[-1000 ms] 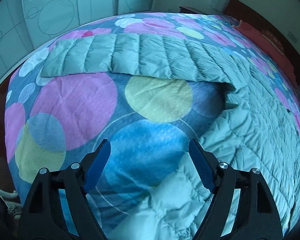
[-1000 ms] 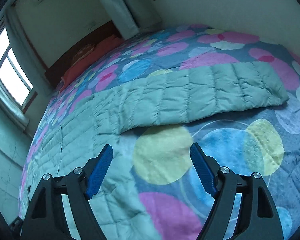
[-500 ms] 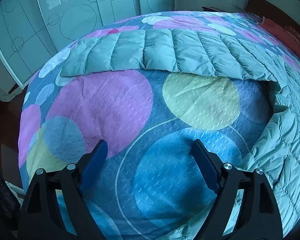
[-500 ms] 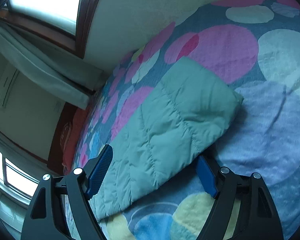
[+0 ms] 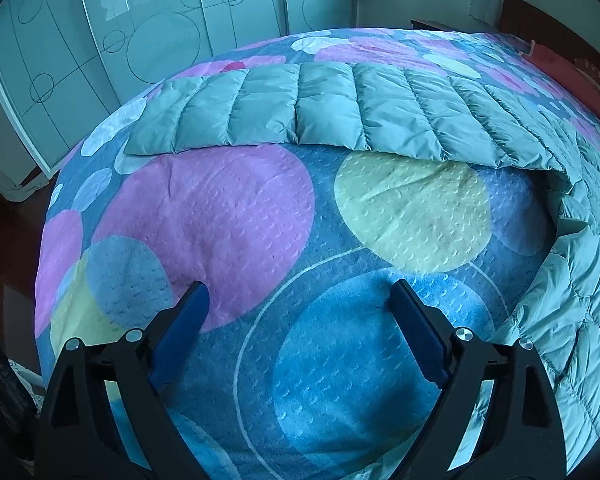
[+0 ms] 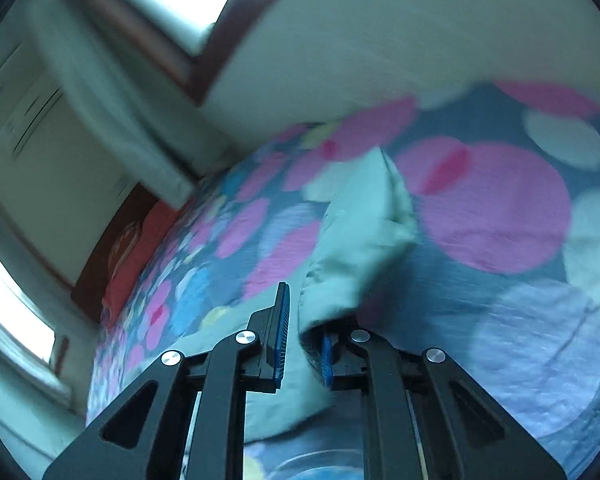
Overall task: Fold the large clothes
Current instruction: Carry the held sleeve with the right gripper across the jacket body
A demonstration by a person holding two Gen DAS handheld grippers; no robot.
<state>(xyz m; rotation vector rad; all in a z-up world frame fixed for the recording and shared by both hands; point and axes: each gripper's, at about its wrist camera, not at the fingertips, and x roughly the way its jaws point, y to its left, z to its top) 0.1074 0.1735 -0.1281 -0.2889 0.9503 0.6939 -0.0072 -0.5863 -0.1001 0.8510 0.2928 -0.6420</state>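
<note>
A large teal quilted jacket lies on the bed. In the left wrist view its long sleeve (image 5: 300,112) stretches flat across the far side, and its body (image 5: 580,280) fills the right edge. My left gripper (image 5: 298,292) hovers over the bare bedspread, jaws opening, with nothing between its blue pads. In the blurred right wrist view, my right gripper (image 6: 302,320) is closing on the end of the sleeve (image 6: 360,240). The cloth is bunched between the pads and rises up from them.
The bedspread (image 5: 220,220) is blue with big pink, yellow and pale circles. Sliding wardrobe doors (image 5: 160,32) stand beyond the bed's far edge. Dark floor (image 5: 12,240) shows on the left. A red pillow (image 6: 128,248) and a dark headboard lie by the window wall.
The right gripper swung over to the sleeve's end, rolled, and went from wide open to pinching the cloth. The left gripper tilted down toward the bedspread and widened slightly.
</note>
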